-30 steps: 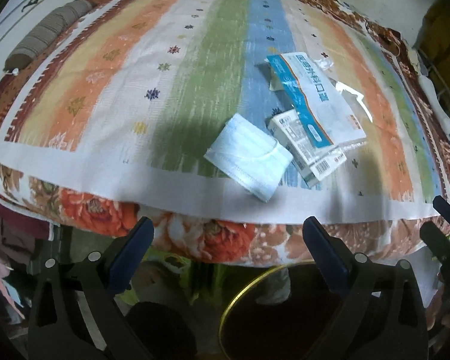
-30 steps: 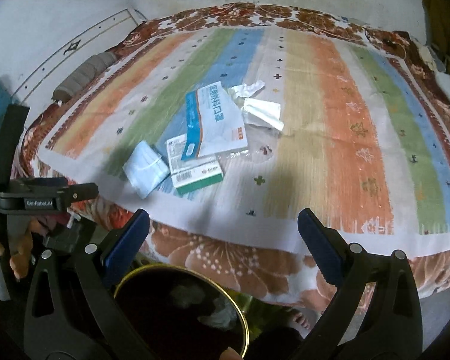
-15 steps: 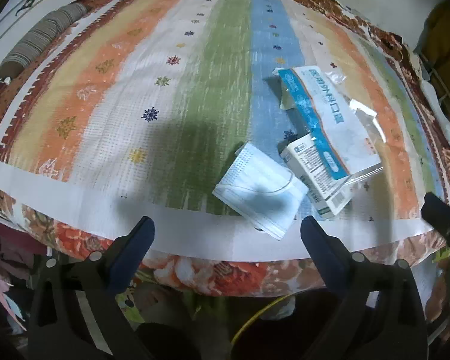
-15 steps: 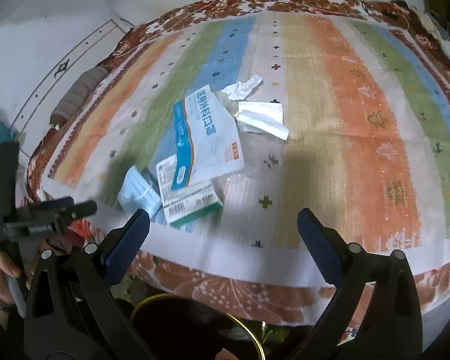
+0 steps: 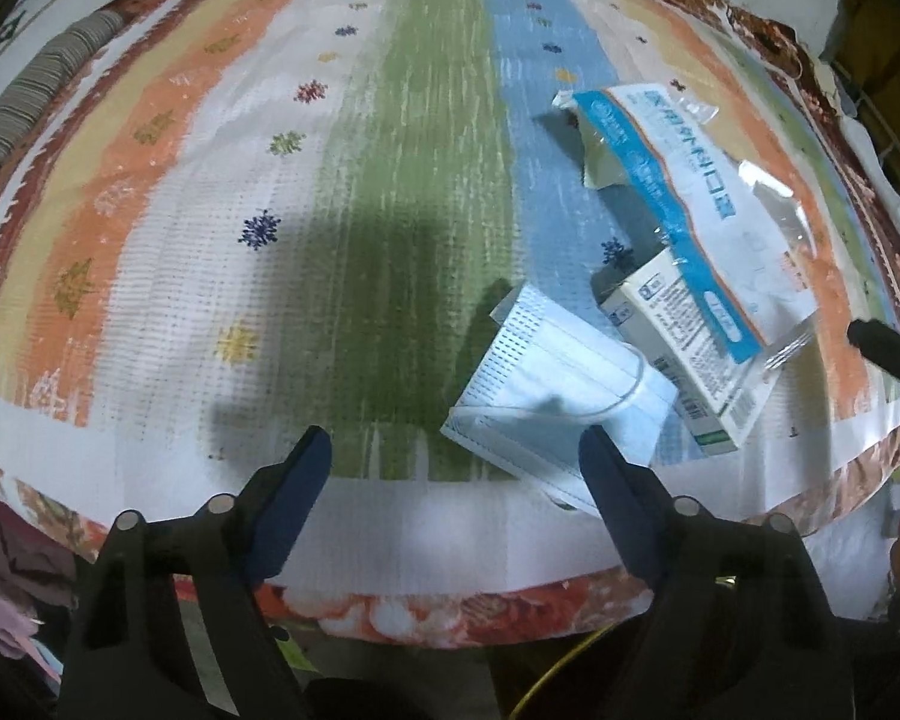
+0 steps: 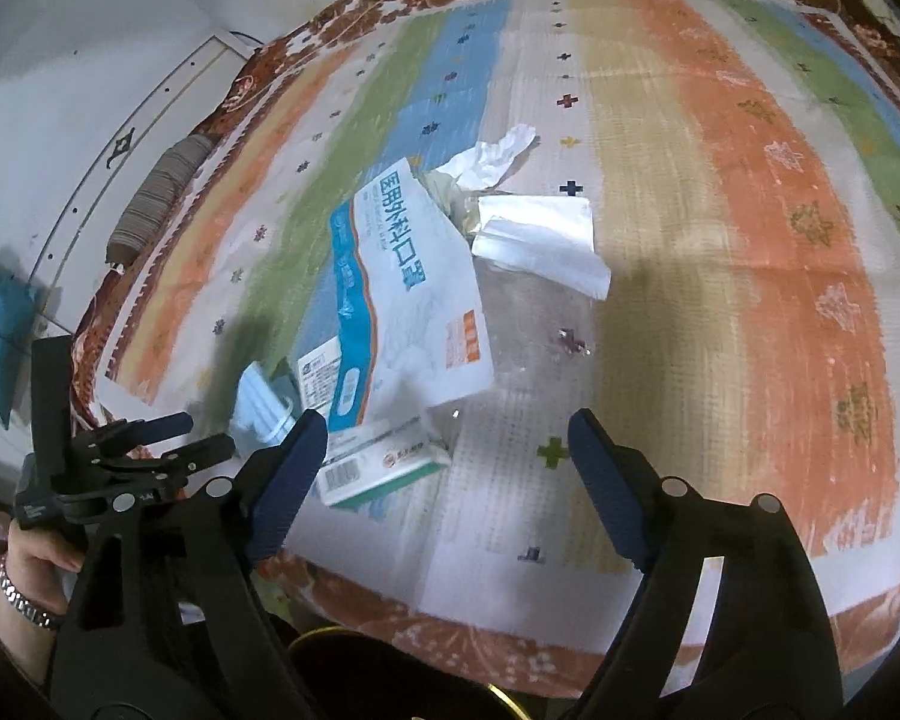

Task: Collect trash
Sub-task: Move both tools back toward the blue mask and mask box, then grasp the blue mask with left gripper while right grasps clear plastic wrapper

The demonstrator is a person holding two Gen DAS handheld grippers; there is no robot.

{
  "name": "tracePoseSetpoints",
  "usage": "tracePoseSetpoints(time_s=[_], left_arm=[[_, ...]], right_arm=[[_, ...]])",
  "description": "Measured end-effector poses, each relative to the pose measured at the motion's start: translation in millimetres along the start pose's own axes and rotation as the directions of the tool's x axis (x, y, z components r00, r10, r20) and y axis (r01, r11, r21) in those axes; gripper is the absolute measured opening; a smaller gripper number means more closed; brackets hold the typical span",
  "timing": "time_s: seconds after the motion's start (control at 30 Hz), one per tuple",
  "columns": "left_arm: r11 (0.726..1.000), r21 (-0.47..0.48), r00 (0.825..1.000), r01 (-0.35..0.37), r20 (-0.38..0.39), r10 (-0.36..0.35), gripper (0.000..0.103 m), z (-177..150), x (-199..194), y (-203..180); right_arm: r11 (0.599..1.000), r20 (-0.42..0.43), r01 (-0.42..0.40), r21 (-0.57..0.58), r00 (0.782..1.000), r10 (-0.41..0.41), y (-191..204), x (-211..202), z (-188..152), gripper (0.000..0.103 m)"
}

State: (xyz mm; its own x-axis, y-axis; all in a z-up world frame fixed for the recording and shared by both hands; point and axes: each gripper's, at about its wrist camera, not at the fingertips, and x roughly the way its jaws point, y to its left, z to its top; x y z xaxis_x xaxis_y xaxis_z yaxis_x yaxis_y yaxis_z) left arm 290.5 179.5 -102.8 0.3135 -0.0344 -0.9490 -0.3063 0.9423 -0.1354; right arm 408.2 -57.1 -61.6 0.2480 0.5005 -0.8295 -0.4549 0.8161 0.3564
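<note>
Trash lay on the bedspread (image 5: 168,192): a mask (image 5: 561,402) just ahead of the left gripper's (image 5: 455,462) right finger, a box (image 6: 384,465) beside the right gripper's (image 6: 441,444) left finger, wrappers (image 6: 534,234) farther ahead. Both grippers were spread, empty.

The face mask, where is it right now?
The face mask lies near the front edge of the striped bedspread in the left wrist view, beside the small box, just ahead of the left gripper, nearer its right finger.
</note>
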Motion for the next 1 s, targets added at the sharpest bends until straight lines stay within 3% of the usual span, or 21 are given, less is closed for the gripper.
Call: tracePoseSetpoints(time_s=[0.3, 0.5, 0.6, 0.67, 0.8, 1.0], left_arm=[[1.0, 0.027, 1.0, 0.009, -0.02, -0.008, 0.059, 10.7, 14.7, 0.1], [0.997, 0.075, 0.999, 0.015, -0.042, -0.012, 0.05, 11.4, 24.9, -6.8], [0.997, 0.079, 0.998, 0.016, -0.054, -0.011, 0.038, 10.0, 29.2, -11.8], [0.996, 0.087, 0.998, 0.019, -0.056, -0.014, 0.026, 8.5, 30.2, -17.0], [0.991, 0.132, 0.999, -0.004, -0.052, 0.011, 0.011, 2.9, 32.1, -29.6], [0.994, 0.111, 0.999, -0.018, -0.044, 0.023, 0.008, 1.4, 26.5, -34.2]], right_arm=[[0.999, -0.051, -0.034, 0.027, 0.998, 0.036, -9.8, 26.9, 11.6, 0.061], [0.998, -0.09, -0.052, 0.033, 0.994, 0.055, -7.4, 39.1, 12.2, 0.04], [0.999, -0.095, -0.037, 0.012, 0.995, 0.038, -4.5, 40.8, 12.3, 0.03], [0.999, -0.097, -0.033, 0.004, 0.995, 0.034, -4.1, 40.5, 12.9, 0.019], [1.0, -0.087, -0.016, -0.008, 0.996, 0.016, -3.3, 37.1, 13.1, 0.009], [0.998, -0.062, 0.005, -0.061, 0.998, -0.009, 6.5, 29.3, 14.8, 0.003]])
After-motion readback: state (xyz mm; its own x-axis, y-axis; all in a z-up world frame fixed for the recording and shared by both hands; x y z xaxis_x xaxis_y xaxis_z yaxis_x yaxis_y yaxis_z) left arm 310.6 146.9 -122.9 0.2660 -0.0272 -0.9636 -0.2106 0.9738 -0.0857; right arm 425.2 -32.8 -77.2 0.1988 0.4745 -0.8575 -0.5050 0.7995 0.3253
